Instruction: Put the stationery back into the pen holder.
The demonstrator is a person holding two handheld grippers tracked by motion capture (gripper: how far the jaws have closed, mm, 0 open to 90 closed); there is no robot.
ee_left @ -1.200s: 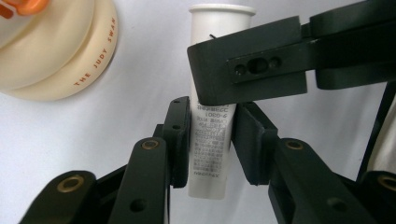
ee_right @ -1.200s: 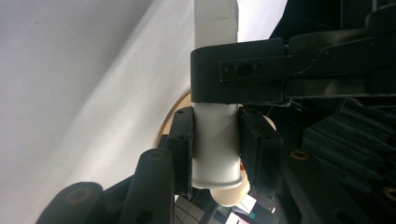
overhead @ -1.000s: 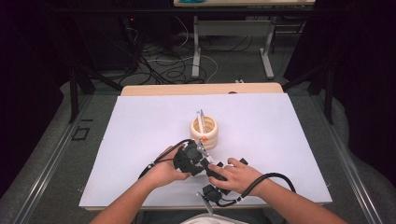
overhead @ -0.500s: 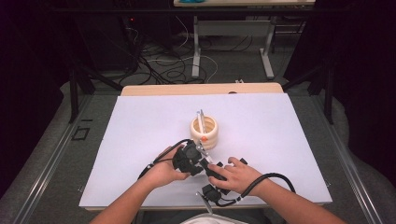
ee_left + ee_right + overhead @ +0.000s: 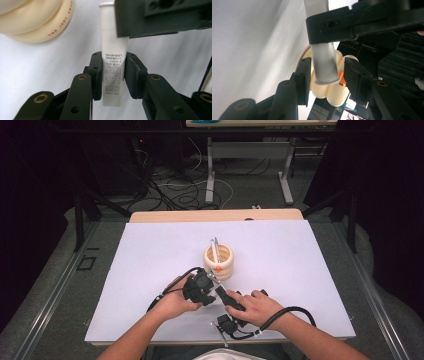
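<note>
Your left gripper [image 5: 113, 75] clamps the white tube [image 5: 113, 72] beside the cream holder [image 5: 218, 261]; your right gripper [image 5: 325, 75], jaws just widened, stands loose around its cap, so it may slip

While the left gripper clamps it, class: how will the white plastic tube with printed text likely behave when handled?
The white plastic tube looks slim, so probably light. Its smooth round body may slip or roll if freed. The left gripper leaves its walls undented, suggesting moderate stiffness.
</note>
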